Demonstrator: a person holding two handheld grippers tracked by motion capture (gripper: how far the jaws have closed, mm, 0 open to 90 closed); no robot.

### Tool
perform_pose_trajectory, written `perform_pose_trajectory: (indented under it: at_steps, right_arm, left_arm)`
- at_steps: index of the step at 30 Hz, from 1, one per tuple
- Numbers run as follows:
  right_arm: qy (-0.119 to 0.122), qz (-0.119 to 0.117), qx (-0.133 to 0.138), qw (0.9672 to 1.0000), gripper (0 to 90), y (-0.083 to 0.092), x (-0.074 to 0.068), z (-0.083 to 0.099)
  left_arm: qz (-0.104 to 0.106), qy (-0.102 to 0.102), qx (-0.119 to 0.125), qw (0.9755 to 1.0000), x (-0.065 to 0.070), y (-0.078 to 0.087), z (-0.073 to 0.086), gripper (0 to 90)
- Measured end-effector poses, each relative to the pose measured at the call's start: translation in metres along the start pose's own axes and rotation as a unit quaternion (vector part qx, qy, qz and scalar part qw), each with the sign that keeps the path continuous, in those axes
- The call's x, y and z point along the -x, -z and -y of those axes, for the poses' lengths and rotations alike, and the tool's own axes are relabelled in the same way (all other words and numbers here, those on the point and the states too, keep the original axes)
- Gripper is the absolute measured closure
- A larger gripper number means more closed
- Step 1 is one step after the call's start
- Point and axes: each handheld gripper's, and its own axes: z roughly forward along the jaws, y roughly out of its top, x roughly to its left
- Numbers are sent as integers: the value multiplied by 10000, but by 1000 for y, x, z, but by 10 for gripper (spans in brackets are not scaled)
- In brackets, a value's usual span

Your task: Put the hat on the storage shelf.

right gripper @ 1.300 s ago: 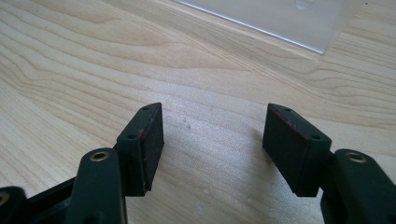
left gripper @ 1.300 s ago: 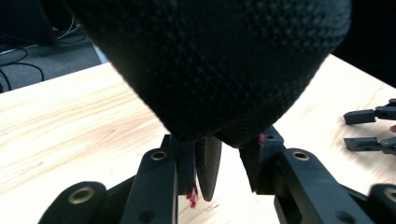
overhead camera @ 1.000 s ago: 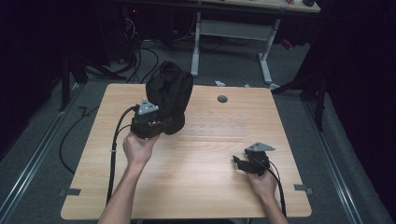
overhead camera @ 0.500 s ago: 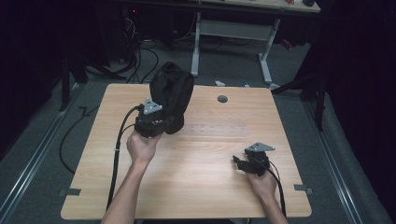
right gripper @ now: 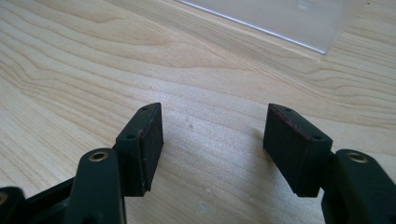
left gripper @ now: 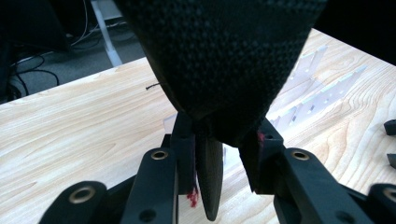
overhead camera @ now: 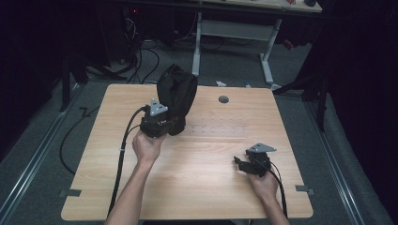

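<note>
**Bag held up by left gripper, right gripper idle**

We noted the left gripper [overhead camera: 162,123] pinching the black bag's [overhead camera: 176,96] lower edge; the bag rose upright away from its jaws, above the table [overhead camera: 206,187]. The right gripper [overhead camera: 244,165], jaws spread and holding nothing, rested well apart.

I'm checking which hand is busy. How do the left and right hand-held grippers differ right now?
The left hand-held gripper is shut on the black bag; the right hand-held gripper stands open with nothing between its jaws. In the high view the left is at the bag near the table's middle, the right rests low near the front right corner. Both are black and carry a grey three-cornered plate.
</note>
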Motion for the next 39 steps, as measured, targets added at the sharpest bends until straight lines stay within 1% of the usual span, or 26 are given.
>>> perform_pose_trajectory:
  at_steps: [4, 5, 9, 13, 15, 16, 23, 25, 27, 31, 35, 39]
  right_arm:
    - [0, -2, -1, 10000, 380, 0, 0, 0]
    - [-2, -2, -2, 10000, 379, 0, 0, 0]
    - [-11, -9, -13, 10000, 378, 0, 0, 0]
    - [0, -7, -10, 10000, 378, 0, 0, 0]
    - [-9, -14, -7, 10000, 378, 0, -1, 0]
    - [-8, -14, -6, 10000, 378, 0, -1, 0]
    - [25, -15, 4, 10000, 377, 0, -1, 0]
    - [26, -15, 3, 10000, 377, 0, -1, 0]
    - [24, -15, 4, 10000, 377, 0, -1, 0]
    - [24, -14, 4, 10000, 377, 0, -1, 0]
    - [23, -14, 4, 10000, 377, 0, -1, 0]
    - [24, -14, 5, 10000, 377, 0, -1, 0]
  left_arm:
    - [4, 121, -26, 9999, -5, -3, 5, 687]
    - [39, 158, -38, 9999, -7, -3, 6, 686]
    - [57, 296, -4, 9995, -13, -2, 6, 677]
    - [70, 575, -2, 9983, -21, -1, 5, 670]
    - [81, 732, 17, 9973, -26, 0, 4, 664]
    - [93, 775, 22, 9969, -27, 0, 4, 662]
    - [55, 789, 31, 9969, -27, 0, 5, 633]
    - [7, 788, 12, 9969, -27, -1, 5, 586]
    - [-22, 796, 4, 9968, -28, 0, 5, 489]
    - [-29, 797, 22, 9968, -29, 2, 3, 374]
    - [17, 849, 33, 9964, -30, 6, 0, 300]
    - [75, 830, -8, 9965, -29, 11, -1, 274]
